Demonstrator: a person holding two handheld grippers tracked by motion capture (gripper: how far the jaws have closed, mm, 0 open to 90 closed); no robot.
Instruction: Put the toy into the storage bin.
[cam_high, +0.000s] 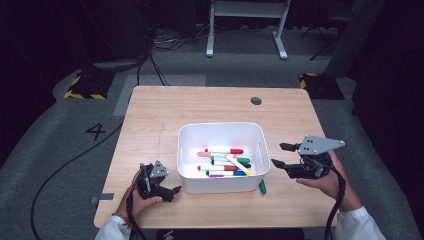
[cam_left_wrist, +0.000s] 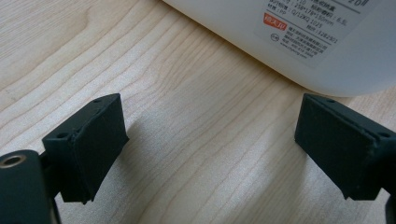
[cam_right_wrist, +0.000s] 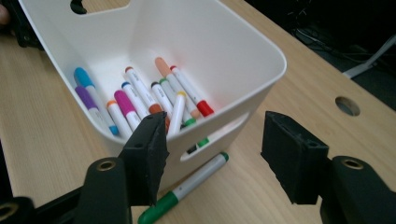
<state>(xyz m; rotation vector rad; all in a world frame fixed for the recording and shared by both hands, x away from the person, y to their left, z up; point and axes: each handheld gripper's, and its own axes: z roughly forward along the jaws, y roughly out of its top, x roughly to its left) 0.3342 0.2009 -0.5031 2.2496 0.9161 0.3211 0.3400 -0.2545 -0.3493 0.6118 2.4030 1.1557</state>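
on a pale wood worktop (cam_high: 165, 107) above grey carpet (cam_high: 40, 135), one white bin (cam_high: 187, 150), one green marker (cam_right_wrist: 187, 189) outside; left tool (cam_left_wrist: 210, 144) and right tool (cam_right_wrist: 215, 156) gape empty.

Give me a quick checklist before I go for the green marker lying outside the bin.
1. Green marker lies free on the table: ok.
2. Right gripper open, nothing between its jaws: ok.
3. Right gripper around the marker: not ok, it is apart from it, above.
4. White bin wall crowds the marker: not ok, it lies close alongside.
5. Left gripper open, beside the bin, out of the way: ok.
6. Other markers inside the bin: ok.
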